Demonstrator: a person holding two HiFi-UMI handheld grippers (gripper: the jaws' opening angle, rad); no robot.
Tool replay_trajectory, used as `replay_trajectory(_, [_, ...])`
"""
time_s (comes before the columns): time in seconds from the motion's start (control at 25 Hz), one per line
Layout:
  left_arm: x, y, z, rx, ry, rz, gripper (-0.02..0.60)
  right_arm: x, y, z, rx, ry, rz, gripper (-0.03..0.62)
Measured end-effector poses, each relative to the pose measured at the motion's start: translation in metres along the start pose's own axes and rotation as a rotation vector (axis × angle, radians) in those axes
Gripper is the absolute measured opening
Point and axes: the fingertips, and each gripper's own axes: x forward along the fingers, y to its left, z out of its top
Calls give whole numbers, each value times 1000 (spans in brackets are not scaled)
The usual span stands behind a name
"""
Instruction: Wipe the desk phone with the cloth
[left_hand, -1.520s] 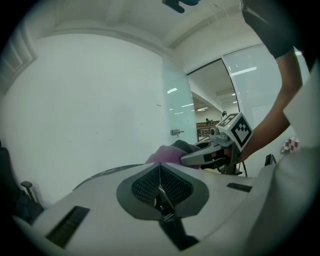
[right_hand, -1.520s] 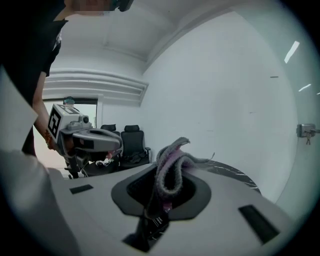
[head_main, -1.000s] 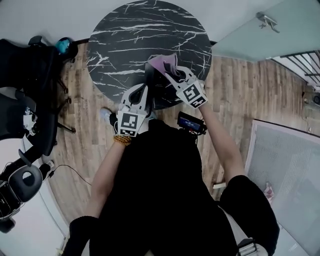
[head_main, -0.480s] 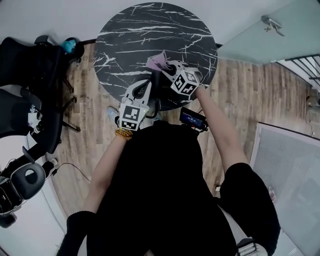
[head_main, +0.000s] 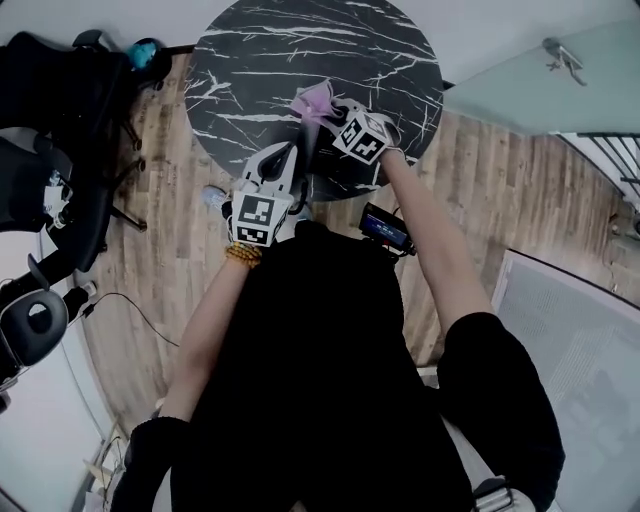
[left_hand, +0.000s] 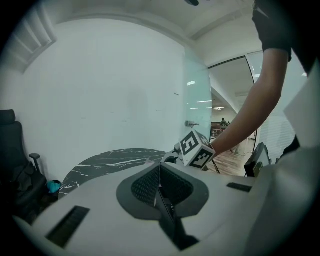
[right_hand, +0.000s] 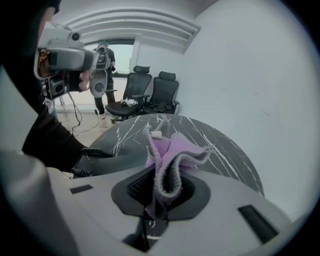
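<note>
On the near edge of the round black marble table (head_main: 250, 60) lies the dark desk phone (head_main: 322, 172), hard to make out against the top. Its coiled cord (right_hand: 93, 153) and body (right_hand: 116, 158) show in the right gripper view. My right gripper (head_main: 331, 113) (right_hand: 160, 184) is shut on the pink cloth (head_main: 314, 100) (right_hand: 176, 149), which bunches up out of the jaws above the phone's far side. My left gripper (head_main: 289, 153) (left_hand: 160, 169) sits at the phone's left, jaws shut with nothing visible between them.
Black office chairs (head_main: 55, 110) and a teal object (head_main: 143, 50) stand left of the table on the wood floor. A glass wall (head_main: 540, 70) runs at the right. Another person (right_hand: 102, 60) stands far back beside two chairs (right_hand: 150, 95).
My right gripper has carried the cloth a little left and farther onto the table, over the phone. The left gripper has stayed about where it was.
</note>
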Motion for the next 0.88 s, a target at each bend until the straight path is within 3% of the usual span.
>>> replay_trajectory(0.16, [1, -2, -1, -18, 0, 7, 14, 2, 1, 0, 116, 0, 50, 55])
replay_trajectory(0.68, [13, -2, -3, -20, 21, -26, 14, 5, -4, 4, 216, 53, 85, 54])
replay_trajectory(0.88, [12, -7, -9, -19, 33, -38, 14, 7, -1, 0, 208, 45, 84, 55])
